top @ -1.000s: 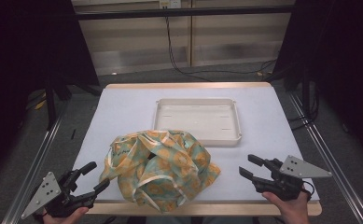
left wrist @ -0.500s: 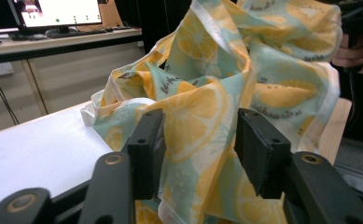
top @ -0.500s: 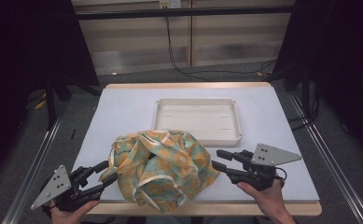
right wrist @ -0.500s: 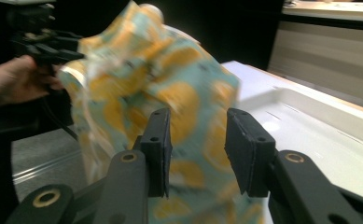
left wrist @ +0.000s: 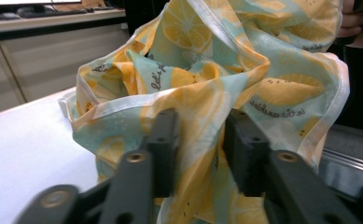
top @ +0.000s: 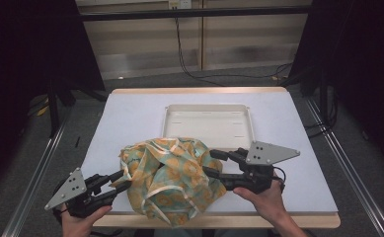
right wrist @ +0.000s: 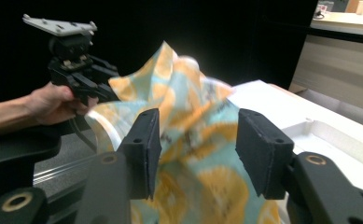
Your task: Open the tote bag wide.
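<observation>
A white counter [top: 130, 123] with a pale wooden edge carries two things — a shallow cream tray [top: 208, 124] near its middle, lying flat and square to the edges, and a crumpled lemon-print cloth [top: 172, 177] heaped at the near edge, just in front of the tray.

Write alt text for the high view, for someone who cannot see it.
A crumpled lemon-print cloth lies at the near edge of a white table, with a person's left gripper and right gripper closing in on it from either side. Behind the cloth sits an empty cream tray.
</observation>
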